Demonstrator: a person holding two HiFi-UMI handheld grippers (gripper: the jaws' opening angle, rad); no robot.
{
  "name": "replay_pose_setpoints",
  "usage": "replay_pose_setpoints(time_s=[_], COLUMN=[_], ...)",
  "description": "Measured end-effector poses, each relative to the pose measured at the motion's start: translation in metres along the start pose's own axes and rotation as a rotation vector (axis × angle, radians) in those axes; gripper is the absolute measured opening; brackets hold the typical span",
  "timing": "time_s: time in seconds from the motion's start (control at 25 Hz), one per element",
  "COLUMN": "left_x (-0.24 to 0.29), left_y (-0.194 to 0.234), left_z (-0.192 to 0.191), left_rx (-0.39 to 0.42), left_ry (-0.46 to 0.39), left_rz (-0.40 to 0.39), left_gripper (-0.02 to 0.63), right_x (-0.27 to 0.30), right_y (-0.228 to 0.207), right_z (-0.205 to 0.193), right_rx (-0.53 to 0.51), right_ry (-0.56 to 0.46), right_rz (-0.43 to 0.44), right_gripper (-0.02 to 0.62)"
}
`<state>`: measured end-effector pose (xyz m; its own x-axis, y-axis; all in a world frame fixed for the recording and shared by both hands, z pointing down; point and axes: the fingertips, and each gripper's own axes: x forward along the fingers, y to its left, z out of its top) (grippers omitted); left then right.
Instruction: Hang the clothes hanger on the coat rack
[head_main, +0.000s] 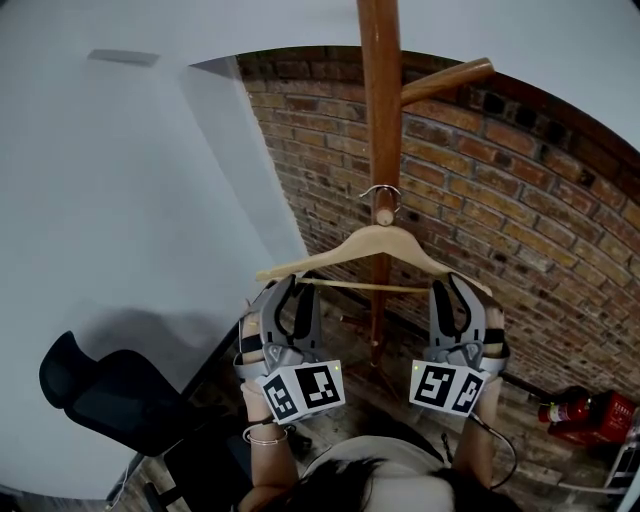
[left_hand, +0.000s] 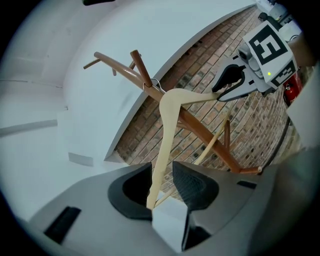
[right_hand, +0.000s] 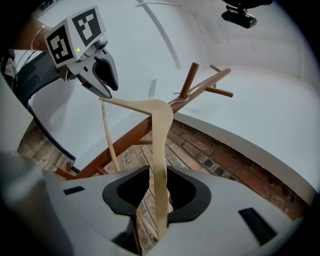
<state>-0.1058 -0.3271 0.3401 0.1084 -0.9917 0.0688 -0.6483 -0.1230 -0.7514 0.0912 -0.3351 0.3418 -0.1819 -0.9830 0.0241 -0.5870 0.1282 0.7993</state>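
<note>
A pale wooden clothes hanger (head_main: 385, 240) hangs by its metal hook (head_main: 381, 197) on a peg of the brown wooden coat rack (head_main: 380, 110). My left gripper (head_main: 287, 287) is at the hanger's left end. Its jaws stand open round that arm (left_hand: 167, 120), with a gap on one side, in the left gripper view (left_hand: 161, 170). My right gripper (head_main: 455, 287) is at the right end. In the right gripper view (right_hand: 157, 170) its pads are shut on the hanger arm (right_hand: 160, 130). Each gripper shows in the other's view, the right one (left_hand: 232, 85) and the left one (right_hand: 102, 82).
A red brick wall (head_main: 520, 210) stands behind the rack, with a white wall panel (head_main: 120, 250) to the left. A black office chair (head_main: 100, 395) is at the lower left. A red fire extinguisher (head_main: 590, 415) lies on the floor at the lower right.
</note>
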Motion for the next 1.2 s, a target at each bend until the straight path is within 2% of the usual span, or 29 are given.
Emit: replay_pose_setpoints(time_s=[0.56, 1.2], left_x=[-0.032, -0.081], left_y=[-0.002, -0.003], left_z=[0.000, -0.007], left_rx=[-0.034, -0.050], left_ry=[-0.021, -0.036], left_rz=[-0.018, -0.033], left_gripper=[0.126, 0.054], right_x=[-0.029, -0.077], right_y=[0.005, 0.020], right_z=[0.004, 0.020], right_rx=[-0.001, 0.014], right_ry=[0.014, 0.024], right_rz=[-0.020, -0.026], right_gripper=[0.114, 0.097])
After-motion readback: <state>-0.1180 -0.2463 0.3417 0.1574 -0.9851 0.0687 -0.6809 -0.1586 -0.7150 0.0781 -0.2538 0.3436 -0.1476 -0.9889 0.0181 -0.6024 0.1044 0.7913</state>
